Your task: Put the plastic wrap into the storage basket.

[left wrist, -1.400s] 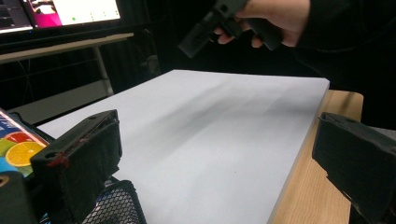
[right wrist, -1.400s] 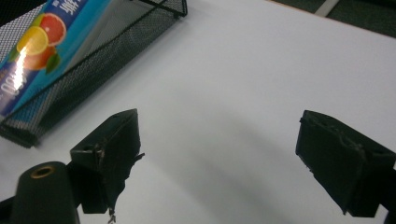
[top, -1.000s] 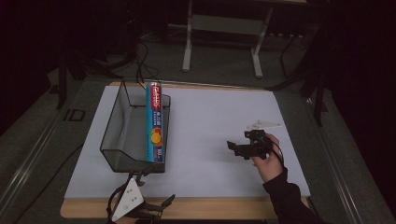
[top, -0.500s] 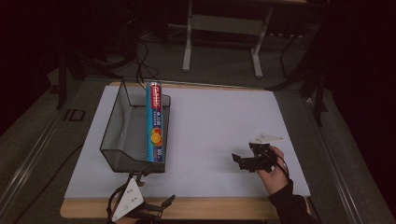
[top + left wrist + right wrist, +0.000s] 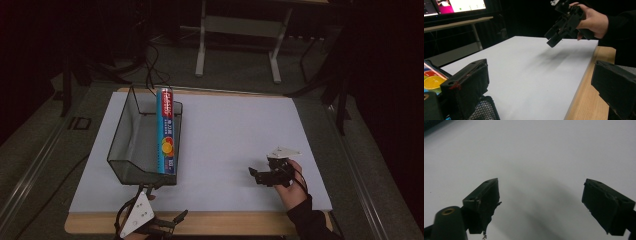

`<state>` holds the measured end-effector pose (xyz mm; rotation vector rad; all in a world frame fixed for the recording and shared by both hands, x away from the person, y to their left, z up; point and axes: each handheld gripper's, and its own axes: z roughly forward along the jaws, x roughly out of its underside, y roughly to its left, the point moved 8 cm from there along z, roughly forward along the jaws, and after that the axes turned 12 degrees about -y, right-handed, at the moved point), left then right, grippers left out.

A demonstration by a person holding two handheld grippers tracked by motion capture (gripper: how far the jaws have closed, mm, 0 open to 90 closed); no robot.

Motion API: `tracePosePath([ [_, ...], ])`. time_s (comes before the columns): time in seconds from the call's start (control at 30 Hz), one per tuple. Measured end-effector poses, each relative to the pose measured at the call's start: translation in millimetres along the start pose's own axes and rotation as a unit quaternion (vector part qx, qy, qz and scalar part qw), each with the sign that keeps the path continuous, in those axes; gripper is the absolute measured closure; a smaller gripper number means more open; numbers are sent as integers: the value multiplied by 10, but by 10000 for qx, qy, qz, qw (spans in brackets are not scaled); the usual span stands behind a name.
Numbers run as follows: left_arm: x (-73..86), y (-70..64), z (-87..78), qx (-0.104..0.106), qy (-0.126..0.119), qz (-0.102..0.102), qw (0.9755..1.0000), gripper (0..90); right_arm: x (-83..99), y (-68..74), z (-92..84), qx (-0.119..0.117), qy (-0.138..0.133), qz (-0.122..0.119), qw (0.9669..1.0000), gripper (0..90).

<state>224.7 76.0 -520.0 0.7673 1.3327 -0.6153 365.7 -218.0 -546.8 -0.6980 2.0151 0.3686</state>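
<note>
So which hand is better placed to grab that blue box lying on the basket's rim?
Probably the left. The left gripper sits open at the table's near edge just below the mesh basket and blue box. The right gripper hovers open over bare white mat, farther away.

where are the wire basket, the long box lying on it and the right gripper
wire basket (image 5: pixel 120 131): high view, on its left mesh wall
long box (image 5: pixel 166 131): high view, on the middle of its blue top face
right gripper (image 5: pixel 254 174): high view, midway between its open fingertips
</note>
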Motion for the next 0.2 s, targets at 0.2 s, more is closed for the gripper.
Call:
tracePosePath([
  [0.2,1,-8,4,14,15,3,10000,21,2,1,6,8,9,-77,10000,150],
])
